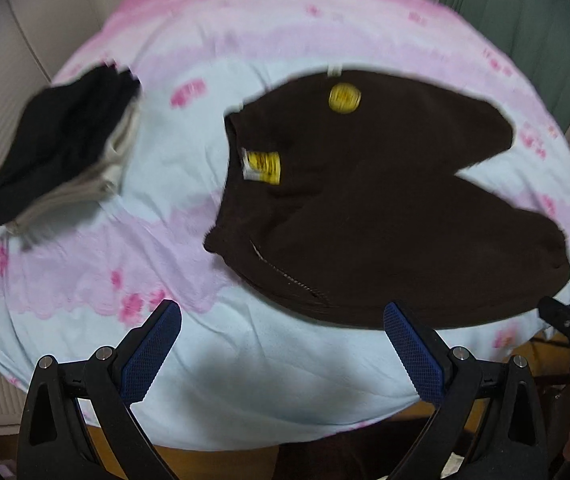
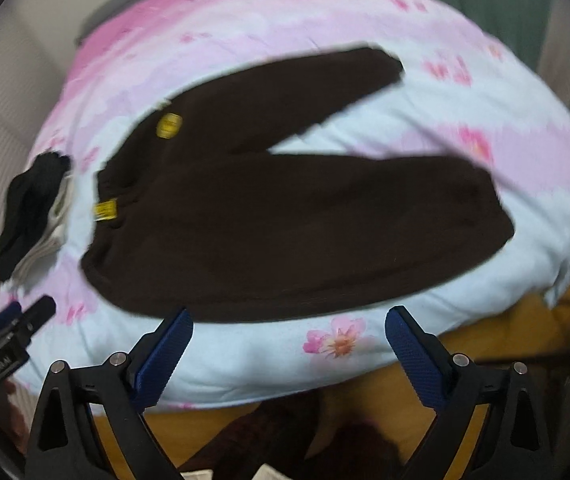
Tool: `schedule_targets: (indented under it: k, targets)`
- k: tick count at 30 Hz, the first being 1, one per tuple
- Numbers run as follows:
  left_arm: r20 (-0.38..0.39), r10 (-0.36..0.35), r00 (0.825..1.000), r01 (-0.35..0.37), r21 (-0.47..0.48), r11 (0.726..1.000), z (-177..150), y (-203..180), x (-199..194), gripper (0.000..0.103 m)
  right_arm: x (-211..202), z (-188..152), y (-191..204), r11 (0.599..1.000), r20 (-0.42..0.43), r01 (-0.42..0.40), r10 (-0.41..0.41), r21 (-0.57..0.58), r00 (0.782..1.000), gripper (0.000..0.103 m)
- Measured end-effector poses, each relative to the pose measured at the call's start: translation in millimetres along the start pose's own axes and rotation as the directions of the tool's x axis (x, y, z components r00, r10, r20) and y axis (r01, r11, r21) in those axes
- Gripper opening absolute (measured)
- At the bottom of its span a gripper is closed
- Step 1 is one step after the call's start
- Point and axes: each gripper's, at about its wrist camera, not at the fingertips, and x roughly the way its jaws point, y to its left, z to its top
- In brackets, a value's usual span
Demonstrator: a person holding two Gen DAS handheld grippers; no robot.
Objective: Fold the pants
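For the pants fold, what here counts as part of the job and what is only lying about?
Job: brown pants, spread flat; left tongs and right tongs, both open, empty.

Lying about: stack of folded dark clothes; floral bedspread underneath.

the dark brown pants (image 2: 277,216) lay flat and unfolded on the bed, waistband to the left, both legs spread in a v toward the right; a yellow round sticker (image 2: 169,125) and yellow tag (image 2: 105,209) showed near the waist
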Motion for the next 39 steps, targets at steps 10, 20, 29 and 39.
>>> schedule_targets:
  k: [10, 20, 29, 39]
  targets:
    - [-0.132, -0.035, 0.991, 0.031, -0.037, 0.999, 16, 2, 73, 0.103, 72, 7, -20, 0.986, -0.117, 0.017, 0.002, 0.163, 0.993, 0.097]
    - [-0.235, -0.222, 0.946, 0.156, -0.272, 0.95, 24, 17, 114, 0.049, 110, 19, -38, 0.962, -0.179, 0.005, 0.045, 0.272, 0.983, 0.07]
    - [-0.155, -0.237, 0.959, 0.187, -0.281, 0.941, 38, 37, 46, 0.019, 53, 43, -33, 0.982, -0.127, -0.077, 0.1, 0.174, 0.987, 0.021]
    - [-0.113, -0.182, 0.977, 0.137, -0.322, 0.937, 51, 38, -2, 0.018, 1, 66, -28, 0.978, -0.18, -0.182, 0.199, 0.106, 0.963, 0.019]
